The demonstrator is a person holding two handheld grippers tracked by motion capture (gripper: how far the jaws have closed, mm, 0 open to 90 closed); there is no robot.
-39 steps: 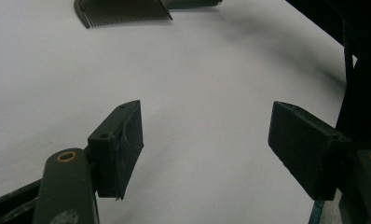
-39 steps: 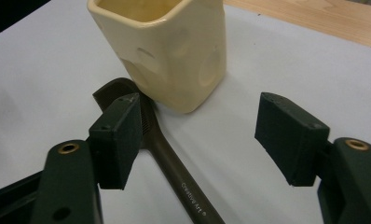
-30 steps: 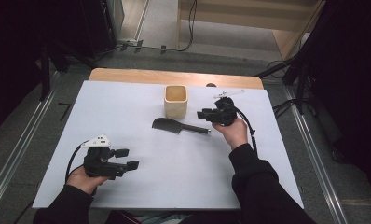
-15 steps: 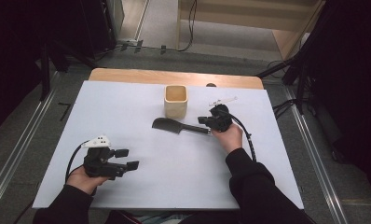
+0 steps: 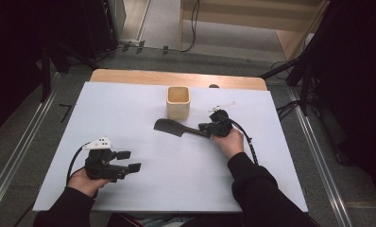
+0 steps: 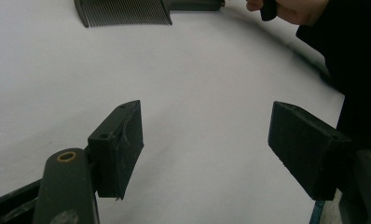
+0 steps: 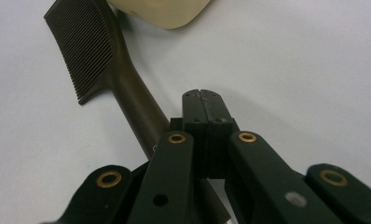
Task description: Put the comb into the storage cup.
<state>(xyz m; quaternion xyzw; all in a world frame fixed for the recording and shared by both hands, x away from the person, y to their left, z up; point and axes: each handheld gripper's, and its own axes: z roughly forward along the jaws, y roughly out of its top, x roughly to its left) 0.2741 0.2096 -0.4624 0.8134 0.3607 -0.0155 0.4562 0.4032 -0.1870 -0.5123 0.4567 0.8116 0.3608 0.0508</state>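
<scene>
Heads up: my right claw [image 7: 203, 96] is pinched fully closed, and its jaws look like they're meeting each other instead of gripping the black plastic comb [image 7: 88, 51]. The handle slips past just beside and under them. If I lift now I'll probably come up empty, or nudge the comb into the cream square cup [image 5: 178, 101]. The comb lies flat on the white table [image 5: 129, 104] just in front of that cup. My left claw [image 6: 207, 140] is spread wide, well away from the cup.
</scene>
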